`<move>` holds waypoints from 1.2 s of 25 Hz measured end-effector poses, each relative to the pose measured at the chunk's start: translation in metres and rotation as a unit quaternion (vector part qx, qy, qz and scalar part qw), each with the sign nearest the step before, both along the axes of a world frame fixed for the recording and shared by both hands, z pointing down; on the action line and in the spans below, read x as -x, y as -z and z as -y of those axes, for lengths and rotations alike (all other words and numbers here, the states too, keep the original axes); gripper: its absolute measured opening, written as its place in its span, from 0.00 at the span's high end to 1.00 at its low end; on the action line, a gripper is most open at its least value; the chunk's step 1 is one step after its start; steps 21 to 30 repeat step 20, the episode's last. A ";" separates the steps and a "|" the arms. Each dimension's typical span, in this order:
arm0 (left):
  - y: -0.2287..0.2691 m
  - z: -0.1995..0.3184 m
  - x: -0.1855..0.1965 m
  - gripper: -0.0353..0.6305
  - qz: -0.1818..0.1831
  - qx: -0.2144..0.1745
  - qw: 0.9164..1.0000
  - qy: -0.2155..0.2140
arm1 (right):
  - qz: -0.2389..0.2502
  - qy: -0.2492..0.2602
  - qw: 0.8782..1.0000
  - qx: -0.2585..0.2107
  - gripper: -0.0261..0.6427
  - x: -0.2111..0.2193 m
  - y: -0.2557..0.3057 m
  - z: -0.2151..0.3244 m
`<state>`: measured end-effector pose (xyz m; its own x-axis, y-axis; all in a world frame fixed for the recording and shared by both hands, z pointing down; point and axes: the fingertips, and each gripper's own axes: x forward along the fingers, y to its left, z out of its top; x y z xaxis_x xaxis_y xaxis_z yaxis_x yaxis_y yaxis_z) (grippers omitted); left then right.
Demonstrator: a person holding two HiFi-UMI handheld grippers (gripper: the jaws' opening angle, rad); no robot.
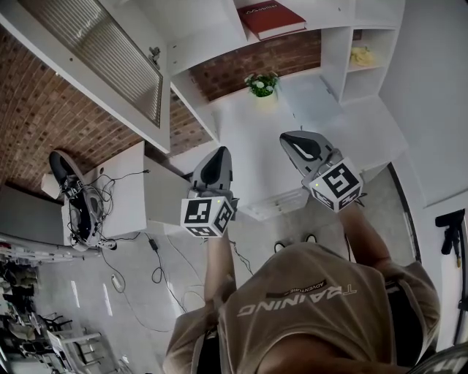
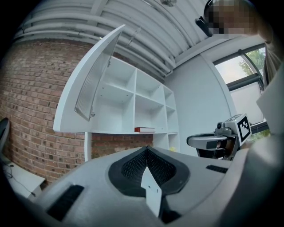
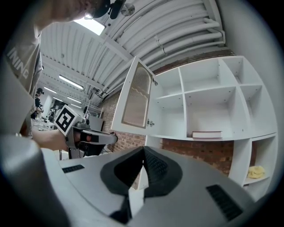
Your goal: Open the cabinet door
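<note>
The ribbed-glass cabinet door (image 1: 95,62) stands swung open at the left end of the shelf unit (image 1: 333,69). The left hand-held gripper (image 2: 147,150) and the right hand-held gripper (image 3: 143,150), jaws together and empty, are clear of it.

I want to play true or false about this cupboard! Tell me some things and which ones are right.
1. The cabinet door stands open. True.
2. A red book lies on a shelf. True.
3. The left gripper holds the door's knob. False: its jaws are together on nothing, away from the door.
4. The little plant stands inside the cabinet. False: it stands on the white counter below the shelves.
5. The right gripper has its jaws wide apart. False: they are together.
</note>
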<state>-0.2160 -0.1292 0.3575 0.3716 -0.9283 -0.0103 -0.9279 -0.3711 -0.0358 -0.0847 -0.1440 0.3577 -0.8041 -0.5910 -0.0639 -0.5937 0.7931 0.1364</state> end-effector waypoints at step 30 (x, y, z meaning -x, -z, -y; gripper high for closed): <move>0.008 -0.010 0.006 0.93 0.000 -0.007 1.000 0.008 | 0.006 0.001 1.000 -0.014 0.94 0.003 0.007 -0.001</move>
